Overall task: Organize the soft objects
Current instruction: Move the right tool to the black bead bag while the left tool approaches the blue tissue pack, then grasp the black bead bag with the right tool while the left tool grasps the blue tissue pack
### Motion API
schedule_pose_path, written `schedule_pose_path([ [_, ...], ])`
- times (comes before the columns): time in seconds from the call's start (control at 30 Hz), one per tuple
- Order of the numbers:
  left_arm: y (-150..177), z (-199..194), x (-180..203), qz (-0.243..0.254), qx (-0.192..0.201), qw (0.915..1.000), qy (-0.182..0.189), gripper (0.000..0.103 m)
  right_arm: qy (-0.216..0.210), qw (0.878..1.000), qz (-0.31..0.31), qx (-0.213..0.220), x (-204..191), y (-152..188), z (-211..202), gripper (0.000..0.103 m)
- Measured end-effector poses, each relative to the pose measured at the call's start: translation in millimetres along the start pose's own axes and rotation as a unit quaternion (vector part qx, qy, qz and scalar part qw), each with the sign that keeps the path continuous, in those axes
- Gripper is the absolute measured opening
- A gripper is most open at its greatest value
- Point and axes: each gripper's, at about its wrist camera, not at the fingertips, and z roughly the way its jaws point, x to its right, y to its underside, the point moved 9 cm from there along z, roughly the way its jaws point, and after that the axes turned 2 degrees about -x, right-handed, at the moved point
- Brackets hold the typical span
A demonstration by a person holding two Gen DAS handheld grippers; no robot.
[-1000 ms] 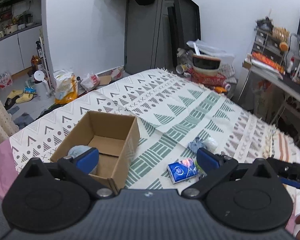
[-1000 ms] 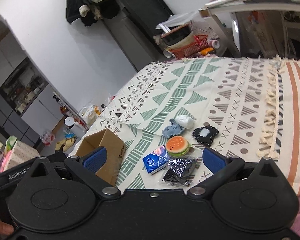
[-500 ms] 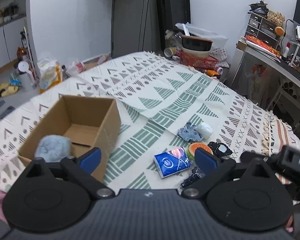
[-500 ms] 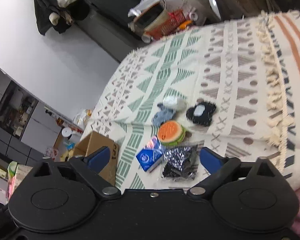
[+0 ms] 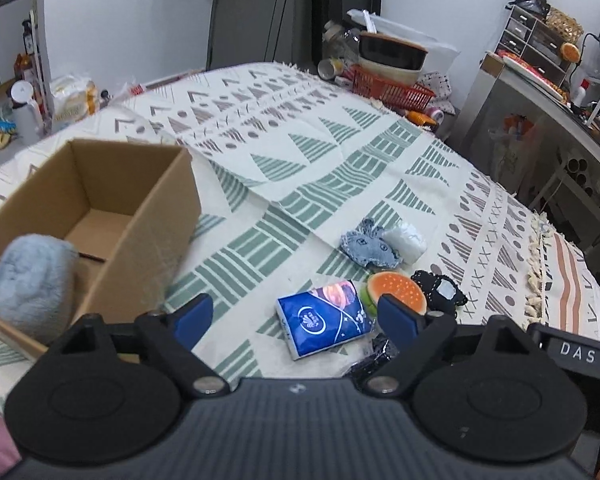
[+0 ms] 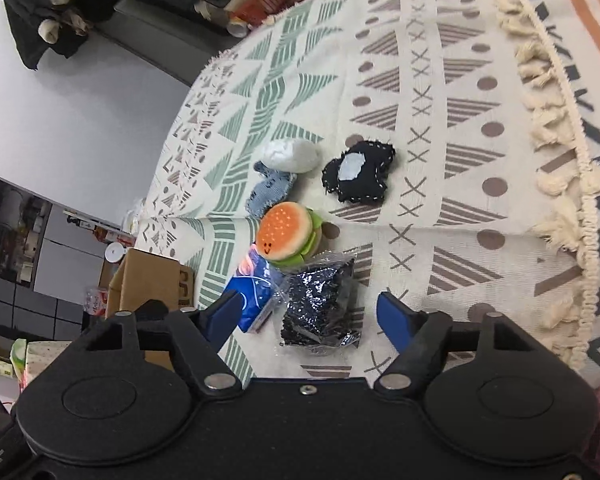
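A cardboard box (image 5: 148, 216) stands on the patterned bedspread with a grey-blue plush (image 5: 32, 280) inside. Beside it lie a blue tissue pack (image 5: 324, 318), a burger plush (image 6: 290, 234), a denim plush (image 6: 270, 192), a white soft lump (image 6: 290, 154), a black plush (image 6: 358, 172) and a bagged dark sequin item (image 6: 320, 308). My left gripper (image 5: 296, 320) is open and empty above the tissue pack. My right gripper (image 6: 312, 314) is open and empty, its jaws either side of the sequin bag.
The bedspread's tasselled edge (image 6: 552, 92) runs at the right. Beyond the bed stand a red basket with bowls (image 5: 388, 80), a cluttered desk (image 5: 540, 80) and bags on the floor (image 5: 72, 96).
Both grippers have moved toward the pile of soft items. The right one has tilted down over the sequin bag. The left one has shifted right from the box toward the tissue pack.
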Motion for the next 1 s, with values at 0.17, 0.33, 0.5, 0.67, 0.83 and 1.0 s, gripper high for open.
schedule_pose_path([
  [0.17, 8.1, 18.4, -2.1, -0.018, -0.015, 0.9997, 0.012, 0.084, 0.008, 1.000, 0.016, -0.012, 4.8, -3.2, 14.8, 0.068],
  [0.33, 9.9, 31.6, -2.2, -0.031, -0.022, 0.9990, 0.022, 0.083, 0.013, 0.999, 0.025, -0.029, 8.7, -1.3, 28.8, 0.065],
  [0.5, 10.7, 47.6, 2.9, -0.034, -0.040, 0.9982, 0.029, 0.083, 0.016, 0.998, 0.032, -0.048, 11.8, 0.8, 43.4, 0.053],
  [0.67, 11.6, 62.8, 8.1, -0.035, -0.060, 0.9971, 0.028, 0.083, 0.007, 0.998, 0.026, -0.054, 8.2, 2.2, 47.4, 0.032],
  [0.83, 14.6, 76.0, 9.9, -0.029, -0.078, 0.9964, 0.015, 0.083, 0.018, 0.999, 0.045, -0.014, 18.1, -11.6, 34.5, 0.028],
  [1.0, 15.2, 82.6, 16.6, -0.025, -0.083, 0.9961, 0.014, 0.084, 0.023, 0.999, 0.047, -0.005, 23.9, -16.1, 31.1, 0.028],
])
